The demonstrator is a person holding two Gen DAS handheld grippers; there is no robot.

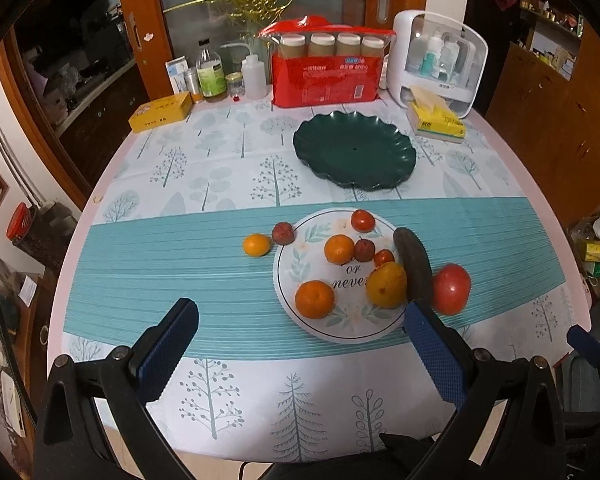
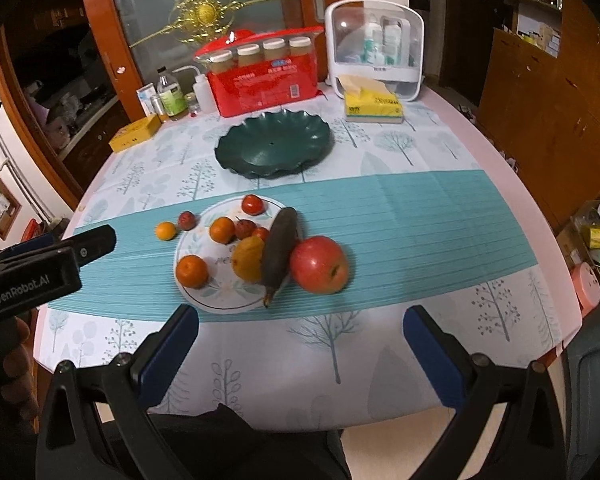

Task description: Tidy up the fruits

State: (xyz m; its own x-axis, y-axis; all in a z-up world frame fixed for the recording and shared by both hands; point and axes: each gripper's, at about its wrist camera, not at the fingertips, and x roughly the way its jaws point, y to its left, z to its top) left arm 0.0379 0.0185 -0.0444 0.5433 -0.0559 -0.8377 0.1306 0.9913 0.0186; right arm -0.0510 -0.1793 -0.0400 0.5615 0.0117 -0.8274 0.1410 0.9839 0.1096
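Left wrist view: left gripper (image 1: 300, 340) with fingers spread wide, nothing between the pads, poised low at the near table edge. Directly ahead of the fingers, the white printed plate (image 1: 296, 276), carrying two oranges, a yellowish pear-like fruit (image 1: 386, 284), several small red fruits and a dark elongated fruit (image 1: 414, 268), apparently an overripe banana, lying against the plate's right rim. Long axis of that dark fruit roughly in line with the fingers, running away from them; its near end just beyond the right fingertip (image 1: 418, 320). Red apple (image 1: 452, 288) on the cloth, just right of the dark fruit. Small orange (image 1: 257, 245) and a dark red fruit (image 1: 282, 233) off the plate to the forward left. Green scalloped dish (image 1: 354, 152) bare, well beyond the plate. Right wrist view: right gripper (image 2: 300, 334) likewise spread and empty, apple (image 2: 319, 265) almost straight ahead between the finger lines, plate (image 2: 198, 292) forward-left. Judgement: right gripper better placed for the apple, left gripper for the plate and strays; green dish the likely destination. Apple skin glossy, red with yellow mottling, round and liable to roll.
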